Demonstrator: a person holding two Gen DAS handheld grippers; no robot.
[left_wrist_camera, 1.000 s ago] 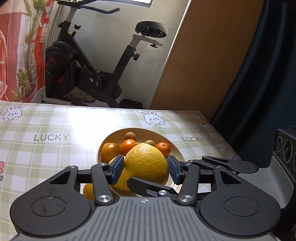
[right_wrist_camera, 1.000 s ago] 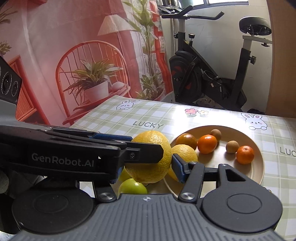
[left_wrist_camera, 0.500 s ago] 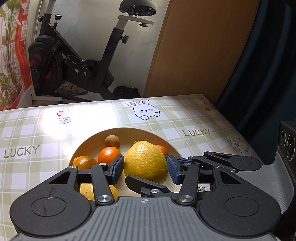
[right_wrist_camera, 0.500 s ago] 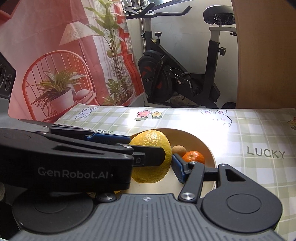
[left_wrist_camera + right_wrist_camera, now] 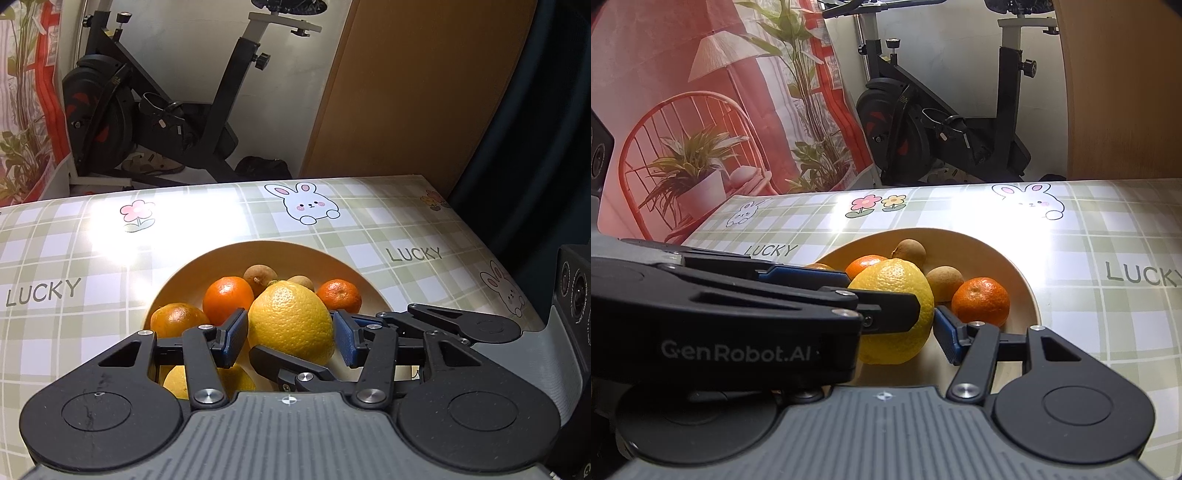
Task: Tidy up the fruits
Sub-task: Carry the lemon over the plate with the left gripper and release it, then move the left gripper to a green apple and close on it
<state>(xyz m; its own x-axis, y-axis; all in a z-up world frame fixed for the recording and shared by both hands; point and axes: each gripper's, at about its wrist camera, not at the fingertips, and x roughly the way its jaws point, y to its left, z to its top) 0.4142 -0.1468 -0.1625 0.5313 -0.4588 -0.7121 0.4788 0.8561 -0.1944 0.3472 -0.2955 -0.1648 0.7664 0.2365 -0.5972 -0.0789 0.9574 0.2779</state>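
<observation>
A large yellow citrus (image 5: pixel 291 321) (image 5: pixel 897 306) hangs low over the near part of a beige plate (image 5: pixel 258 245) (image 5: pixel 1015 266). My left gripper (image 5: pixel 291 338) is shut on it, its blue pads (image 5: pixel 234 334) pressed to both sides. My right gripper (image 5: pixel 897 332) comes in from the right and grips the same fruit. Only its right pad (image 5: pixel 945 338) shows, because the left gripper's body hides the other finger. On the plate lie mandarins (image 5: pixel 227 301) (image 5: pixel 980 299), small brown fruits (image 5: pixel 260 275) (image 5: pixel 908 251) and a second yellow citrus (image 5: pixel 207 380) under my left fingers.
The plate sits on a checked tablecloth (image 5: pixel 406 229) whose far edge is close behind it. Beyond stand an exercise bike (image 5: pixel 147 110), a wooden panel (image 5: pixel 406 92) and a dark curtain on the right. A red plant-print backdrop (image 5: pixel 701 110) fills the left.
Both grippers have carried the yellow citrus forward and down over the plate, which now looks nearer. The green fruit seen below the right gripper a second ago is out of view.
</observation>
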